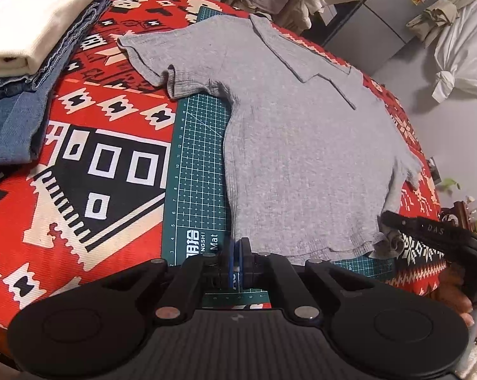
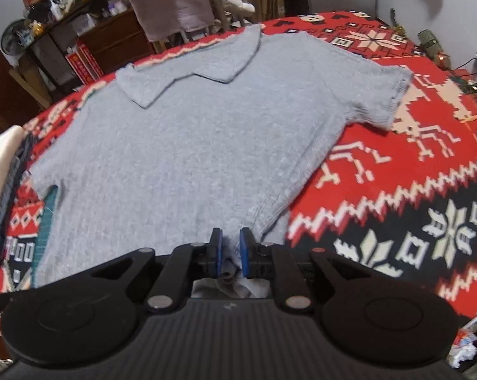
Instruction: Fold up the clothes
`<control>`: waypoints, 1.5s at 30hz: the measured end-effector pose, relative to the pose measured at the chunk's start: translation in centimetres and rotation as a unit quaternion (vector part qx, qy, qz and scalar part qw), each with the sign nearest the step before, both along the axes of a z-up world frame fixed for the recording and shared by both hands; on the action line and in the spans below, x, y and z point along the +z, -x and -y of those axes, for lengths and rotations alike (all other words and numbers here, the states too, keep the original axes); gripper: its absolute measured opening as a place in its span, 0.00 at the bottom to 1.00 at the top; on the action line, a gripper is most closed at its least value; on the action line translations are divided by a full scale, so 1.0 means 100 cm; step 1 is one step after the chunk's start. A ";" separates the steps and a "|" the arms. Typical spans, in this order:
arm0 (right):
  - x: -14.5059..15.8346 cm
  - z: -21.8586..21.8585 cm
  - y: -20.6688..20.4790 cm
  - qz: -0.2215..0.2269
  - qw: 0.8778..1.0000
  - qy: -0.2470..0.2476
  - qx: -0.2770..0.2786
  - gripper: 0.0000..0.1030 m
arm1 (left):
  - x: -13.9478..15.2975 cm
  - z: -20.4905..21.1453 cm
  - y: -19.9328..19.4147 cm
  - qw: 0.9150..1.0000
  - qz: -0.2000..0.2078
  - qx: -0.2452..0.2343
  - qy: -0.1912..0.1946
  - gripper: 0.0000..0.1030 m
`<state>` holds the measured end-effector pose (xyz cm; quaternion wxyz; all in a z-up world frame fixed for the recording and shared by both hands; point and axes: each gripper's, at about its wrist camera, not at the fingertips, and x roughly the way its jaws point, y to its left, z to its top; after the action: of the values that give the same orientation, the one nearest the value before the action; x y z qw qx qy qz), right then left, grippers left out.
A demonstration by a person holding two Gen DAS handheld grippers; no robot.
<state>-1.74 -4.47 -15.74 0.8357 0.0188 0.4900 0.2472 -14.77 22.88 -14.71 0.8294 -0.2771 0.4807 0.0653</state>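
While a grey polo shirt point(image 1: 301, 145) lies spread flat across the middle of both views, its collar toward the top of the frame and its hem toward the bottom, each hand-held gripper sits at that hem. The shirt rests partly on a green cutting mat point(image 1: 197, 174) and partly on a red patterned blanket point(image 1: 80, 174) with white and black shapes. In the left wrist view, the left hand-held gripper point(image 1: 237, 250) is at the lower centre of the frame, its blue-padded fingers drawn nearly together at the hem's lower left corner, over the mat; whether any cloth sits between them cannot be told. At the lower right of that view, the right hand-held gripper point(image 1: 393, 240) has a bunched grey corner of the hem pinched at its tip, and part of a person's hand point(image 1: 460, 304) shows beneath it. In the right wrist view, the right hand-held gripper's fingers point(image 2: 245, 247) stand a narrow gap apart at the lower centre of the frame, with a crumpled fold of the shirt's hem between them. One short sleeve reaches to the upper right of that view over the blanket. At the upper left of the left wrist view, a folded white cloth point(image 1: 45, 19) sits on top of folded blue jeans point(image 1: 16, 110), well apart from the shirt.
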 end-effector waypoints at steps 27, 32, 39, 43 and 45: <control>-0.012 0.065 -0.008 -0.147 0.971 -0.147 -0.118 0.16 | -0.005 -0.001 -0.002 1.000 -0.001 0.003 0.015 0.02; -0.017 0.074 -0.007 -0.164 0.960 -0.179 -0.142 0.16 | -0.007 -0.003 -0.002 1.000 -0.003 0.006 0.019 0.02; -0.024 0.072 -0.016 -0.178 0.956 -0.174 -0.155 0.16 | -0.008 -0.004 -0.002 1.000 -0.003 0.007 0.021 0.04; -0.029 0.057 -0.019 -0.182 0.957 -0.168 -0.150 0.16 | -0.009 -0.004 -0.002 1.000 -0.004 0.008 0.023 0.04; -0.031 0.051 -0.020 -0.182 0.959 -0.161 -0.147 0.12 | -0.009 -0.005 -0.003 1.000 -0.005 0.009 0.024 0.04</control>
<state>0.22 -9.58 -18.81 0.7453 0.2697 0.5794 0.1899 -14.46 23.33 -15.60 0.8193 -0.3009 0.4840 0.0622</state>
